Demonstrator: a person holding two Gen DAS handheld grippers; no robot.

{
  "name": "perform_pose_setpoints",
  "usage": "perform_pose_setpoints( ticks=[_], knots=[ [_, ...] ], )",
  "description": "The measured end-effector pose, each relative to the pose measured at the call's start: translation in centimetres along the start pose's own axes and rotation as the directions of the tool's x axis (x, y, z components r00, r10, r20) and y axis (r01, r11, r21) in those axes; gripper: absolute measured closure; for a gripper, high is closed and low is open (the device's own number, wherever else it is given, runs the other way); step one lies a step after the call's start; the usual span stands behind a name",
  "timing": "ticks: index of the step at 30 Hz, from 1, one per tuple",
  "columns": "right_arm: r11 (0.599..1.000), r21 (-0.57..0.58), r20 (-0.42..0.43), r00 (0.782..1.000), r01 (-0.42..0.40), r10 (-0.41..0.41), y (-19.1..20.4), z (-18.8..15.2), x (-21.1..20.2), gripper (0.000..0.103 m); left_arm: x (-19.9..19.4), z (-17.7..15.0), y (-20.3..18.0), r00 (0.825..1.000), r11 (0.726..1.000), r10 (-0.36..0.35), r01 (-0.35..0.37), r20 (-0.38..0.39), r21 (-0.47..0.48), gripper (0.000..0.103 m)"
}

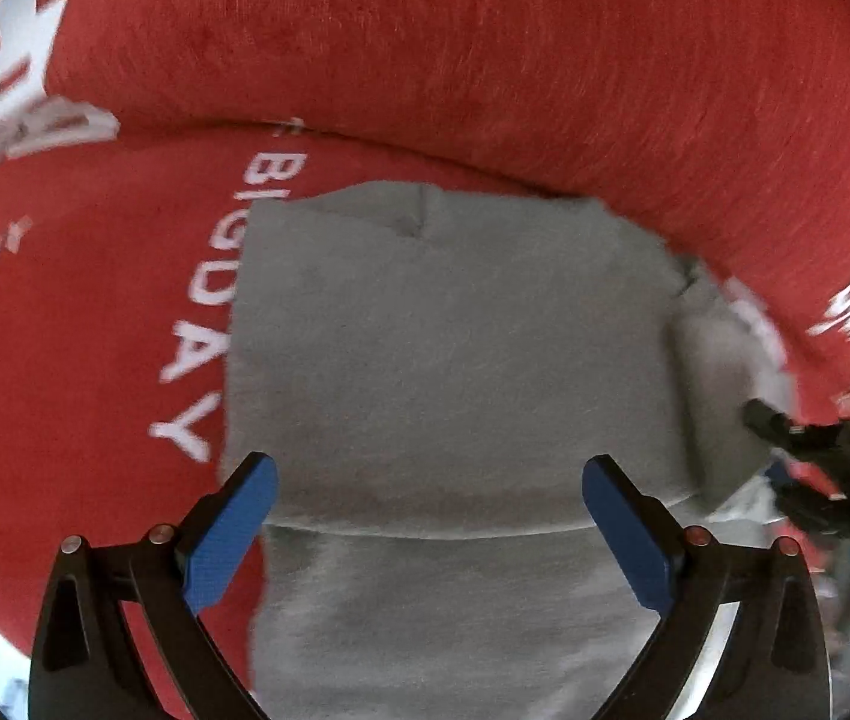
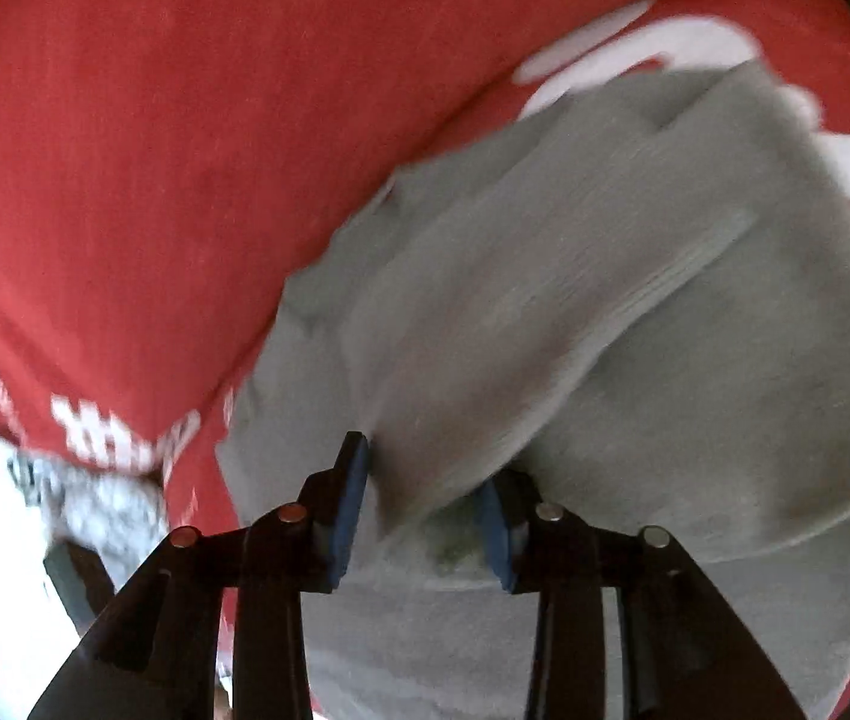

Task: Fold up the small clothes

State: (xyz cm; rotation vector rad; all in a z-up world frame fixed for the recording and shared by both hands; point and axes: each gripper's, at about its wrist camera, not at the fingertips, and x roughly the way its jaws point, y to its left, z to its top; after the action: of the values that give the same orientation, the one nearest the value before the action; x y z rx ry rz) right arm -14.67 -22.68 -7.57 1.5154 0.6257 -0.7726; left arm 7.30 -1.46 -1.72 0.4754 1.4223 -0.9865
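A grey garment [image 1: 449, 336] lies folded into a rough rectangle on a red cloth. A folded upper layer ends in a straight edge near my left gripper [image 1: 430, 471]. That gripper hangs over the garment's near part, jaws wide open and nothing between its blue pads [image 1: 227, 540]. In the right wrist view the same grey garment [image 2: 635, 312] is blurred and bunched in folds. My right gripper [image 2: 425, 468] stands partly open, with a loose grey fold lying between its pads. Its black fingers [image 1: 767, 420] also show at the garment's right edge.
The red cloth [image 1: 485, 48] with white lettering, including "BIG DAY" [image 1: 215, 300], covers the surface all around the garment. In the right wrist view a pale speckled fabric lump [image 2: 107, 498] sits beyond the cloth's lower left edge, against a bright white area.
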Motion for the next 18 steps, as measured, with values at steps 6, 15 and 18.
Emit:
perform_pose_setpoints(
  ticks=[6, 15, 18],
  knots=[
    [0.988, -0.153, 0.042, 0.999, 0.011, -0.005, 4.8, 1.2, 1.1, 0.091, 0.1, 1.2, 1.9, 0.972, 0.963, -0.234, 0.232, 0.004, -0.133, 0.001],
    [0.736, -0.677, -0.197, 0.964, -0.002, -0.178, 13.3, -8.1, 8.5, 0.087, 1.6, 2.1, 3.8, 0.932, 0.905, -0.364, 0.350, -0.011, -0.241, 0.001],
    [0.716, -0.697, -0.210, 0.946, 0.032, -0.246, 12.4, -9.8, 9.3, 0.085, 2.2, 2.0, 3.9, 0.930, 0.901, -0.368, 0.351, -0.021, -0.254, 0.001]
  ],
)
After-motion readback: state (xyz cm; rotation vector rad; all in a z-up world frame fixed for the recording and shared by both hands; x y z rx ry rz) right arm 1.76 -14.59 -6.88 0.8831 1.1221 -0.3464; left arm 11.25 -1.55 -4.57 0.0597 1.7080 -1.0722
